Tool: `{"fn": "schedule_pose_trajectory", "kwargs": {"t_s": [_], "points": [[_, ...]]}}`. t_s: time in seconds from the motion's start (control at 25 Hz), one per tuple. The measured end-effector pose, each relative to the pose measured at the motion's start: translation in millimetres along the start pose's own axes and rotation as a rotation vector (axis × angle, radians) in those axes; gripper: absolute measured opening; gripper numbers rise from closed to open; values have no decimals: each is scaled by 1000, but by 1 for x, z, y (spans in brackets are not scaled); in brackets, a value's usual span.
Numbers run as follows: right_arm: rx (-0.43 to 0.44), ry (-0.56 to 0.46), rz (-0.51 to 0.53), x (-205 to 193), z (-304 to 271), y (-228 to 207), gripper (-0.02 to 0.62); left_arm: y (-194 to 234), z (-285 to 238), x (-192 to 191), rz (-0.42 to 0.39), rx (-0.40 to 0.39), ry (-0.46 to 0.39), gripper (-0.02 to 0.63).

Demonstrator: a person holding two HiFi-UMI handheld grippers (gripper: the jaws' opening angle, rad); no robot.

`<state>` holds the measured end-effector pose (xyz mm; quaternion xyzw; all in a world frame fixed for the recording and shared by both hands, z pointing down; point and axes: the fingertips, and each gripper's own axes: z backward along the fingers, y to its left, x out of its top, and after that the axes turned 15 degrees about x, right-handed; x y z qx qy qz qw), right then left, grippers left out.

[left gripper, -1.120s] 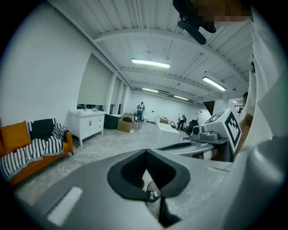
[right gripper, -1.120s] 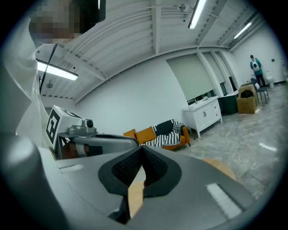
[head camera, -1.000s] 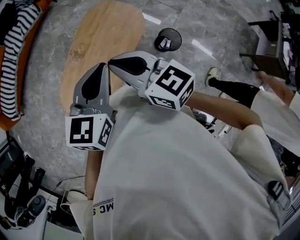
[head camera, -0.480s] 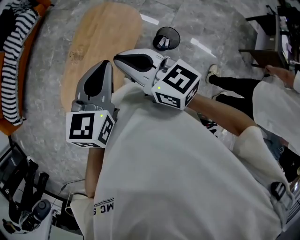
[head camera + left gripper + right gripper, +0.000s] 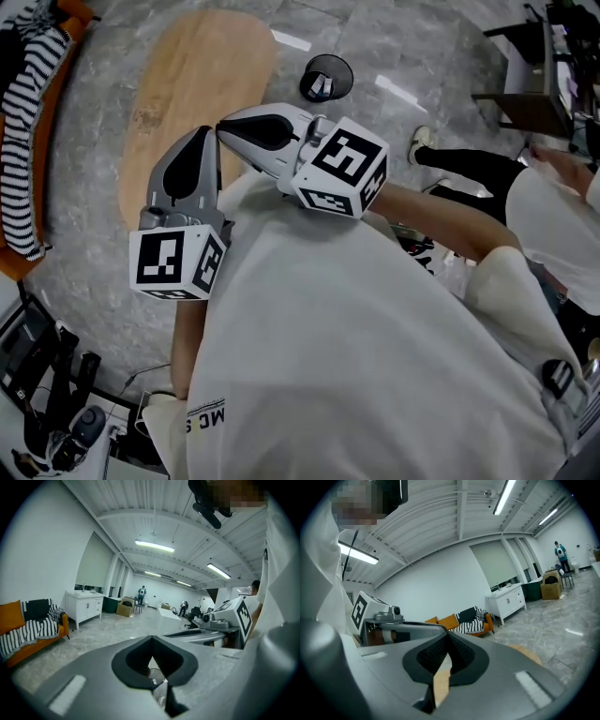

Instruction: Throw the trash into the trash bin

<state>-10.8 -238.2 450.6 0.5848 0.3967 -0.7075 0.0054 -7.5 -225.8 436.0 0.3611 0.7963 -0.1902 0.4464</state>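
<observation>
- Currently, your left gripper (image 5: 203, 133) is held up in front of your chest, its fingers pressed together with nothing between them.
- Your right gripper (image 5: 225, 127) sits just beside it, tips near the left's, fingers likewise closed and empty.
- The trash bin (image 5: 326, 77), round and of black mesh, stands on the grey floor (image 5: 422, 37) near the far end of the oval wooden tabletop (image 5: 202, 84), well apart from both grippers.
- White trash (image 5: 322, 86) lies inside the bin.
- A sofa (image 5: 37, 141) with a striped throw stands at your far left.
</observation>
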Motion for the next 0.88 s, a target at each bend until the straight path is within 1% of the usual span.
{"fn": "schedule_pose_trajectory", "kwargs": {"t_s": [0.2, 0.6, 0.88], "points": [[9, 2, -5, -1, -2, 1, 19, 2, 0, 0, 14, 6, 3, 0], [9, -2, -10, 1, 1, 0, 20, 0, -1, 1, 10, 5, 4, 0], [-3, -3, -9, 2, 2, -9, 20, -1, -10, 3, 6, -8, 4, 0]]}}
